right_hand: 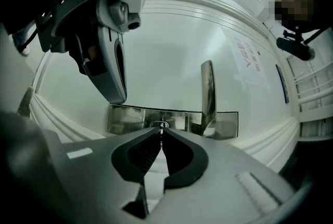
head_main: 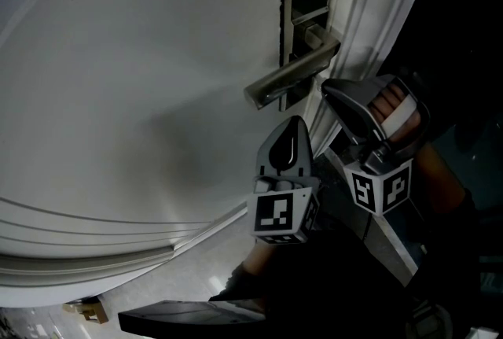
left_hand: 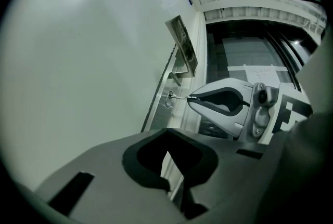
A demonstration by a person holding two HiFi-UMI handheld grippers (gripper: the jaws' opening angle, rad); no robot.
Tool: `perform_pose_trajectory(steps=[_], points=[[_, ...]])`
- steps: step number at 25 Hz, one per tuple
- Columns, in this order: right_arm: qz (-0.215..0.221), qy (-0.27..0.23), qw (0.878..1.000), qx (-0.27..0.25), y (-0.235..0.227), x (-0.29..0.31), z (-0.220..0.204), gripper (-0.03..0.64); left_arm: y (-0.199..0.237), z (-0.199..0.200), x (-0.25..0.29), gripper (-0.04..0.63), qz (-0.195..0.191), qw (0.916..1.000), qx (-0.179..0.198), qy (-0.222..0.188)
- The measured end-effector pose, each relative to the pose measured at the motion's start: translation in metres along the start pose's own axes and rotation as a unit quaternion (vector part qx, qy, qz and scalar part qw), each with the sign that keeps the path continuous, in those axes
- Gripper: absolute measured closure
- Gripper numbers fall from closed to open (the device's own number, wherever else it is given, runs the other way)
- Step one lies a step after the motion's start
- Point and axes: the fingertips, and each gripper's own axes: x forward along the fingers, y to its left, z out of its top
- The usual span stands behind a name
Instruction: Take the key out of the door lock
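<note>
- Our right gripper [right_hand: 161,133] has its jaws closed on the thin key [left_hand: 179,97], pinched at their very tips. The key sits in the door lock [left_hand: 168,98] straight ahead of them.
- Our left gripper [left_hand: 166,132] hangs just beside it, jaws together on nothing.
- The lever handle [head_main: 291,82] stands just off to one side of the right gripper's tips.
- We judge the pull should run straight back along the key's line, with a firm grip and no sideways twist, or it may bind or slip.
</note>
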Motion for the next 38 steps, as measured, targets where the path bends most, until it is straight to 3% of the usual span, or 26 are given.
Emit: perform_pose_trajectory(steps=[38], points=[[-0.001, 0.0, 1.0, -0.003, -0.0003, -0.003, 0.0006, 0.604, 0.0015, -0.0008, -0.0021, 0.595, 0.006, 1.0, -0.002, -0.003]])
